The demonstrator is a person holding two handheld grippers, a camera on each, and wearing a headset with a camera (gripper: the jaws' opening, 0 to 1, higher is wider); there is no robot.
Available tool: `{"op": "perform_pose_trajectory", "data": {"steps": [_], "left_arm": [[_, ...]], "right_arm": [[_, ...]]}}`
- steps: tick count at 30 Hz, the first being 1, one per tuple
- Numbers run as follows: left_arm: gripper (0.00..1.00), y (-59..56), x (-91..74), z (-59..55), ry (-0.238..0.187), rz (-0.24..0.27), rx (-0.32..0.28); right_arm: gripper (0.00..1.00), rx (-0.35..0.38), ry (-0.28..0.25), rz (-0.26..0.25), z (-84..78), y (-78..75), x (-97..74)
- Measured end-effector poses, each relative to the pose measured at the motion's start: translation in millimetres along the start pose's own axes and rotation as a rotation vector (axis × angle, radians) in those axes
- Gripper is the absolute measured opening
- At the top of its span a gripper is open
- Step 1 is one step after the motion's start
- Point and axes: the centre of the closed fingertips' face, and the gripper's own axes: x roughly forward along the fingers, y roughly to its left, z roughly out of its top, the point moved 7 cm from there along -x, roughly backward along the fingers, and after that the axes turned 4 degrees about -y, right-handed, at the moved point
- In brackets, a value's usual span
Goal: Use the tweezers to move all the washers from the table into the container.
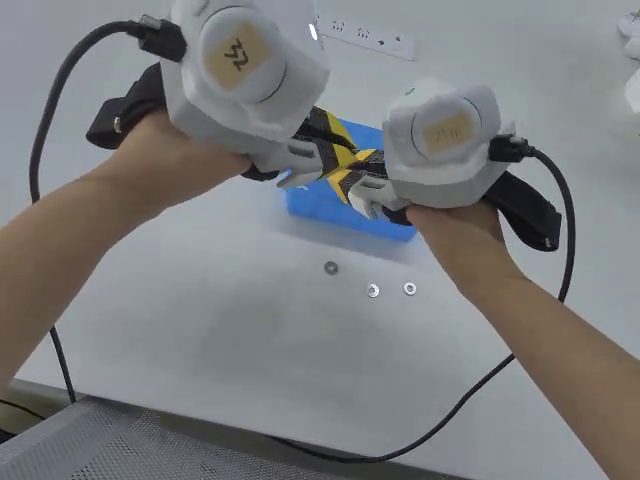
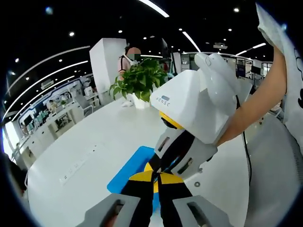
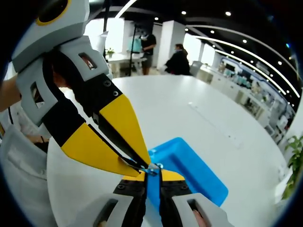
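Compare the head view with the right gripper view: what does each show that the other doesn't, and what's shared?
Head view: three washers on the table, and black cables. Right gripper view: people standing in the background and a plant. Shared: the blue container, with the left tool and right tool meeting tip to tip by it.

White pwr strip (image 1: 365, 38) lying flat, green potted plant (image 2: 139, 80) in bkgd

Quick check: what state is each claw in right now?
Left claw: shut; whether it pinches anything cannot be told.
Right claw: shut, tip to tip with the left; contents cannot be told.
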Motion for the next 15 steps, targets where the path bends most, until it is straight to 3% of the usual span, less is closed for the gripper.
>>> {"op": "perform_pose_trajectory", "data": {"steps": [3,5,8,11,15], "left_arm": [[0.0,-11.1,-13.9,10.8,-0.027,0.016,0.02],[0.0,-16.0,-19.4,15.4,-0.024,0.021,0.04],[0.0,-24.5,-26.0,19.8,-0.007,0.023,0.05],[0.0,-31.6,-28.5,22.8,-0.031,0.012,0.038],[0.0,-42.1,-29.7,21.2,0.009,-0.031,0.054]], "right_arm": [[0.06,-0.032,-0.05,-0.007,6.3,7.2,-15.0],[0.06,-0.049,-0.058,-0.017,6.7,10.1,-20.6],[0.18,-0.062,-0.07,-0.042,4.6,13.0,-27.3],[0.09,-0.038,-0.103,0.0,3.4,18.4,-32.3],[0.11,-0.039,-0.08,0.025,-3.6,28.4,-36.3]]}}
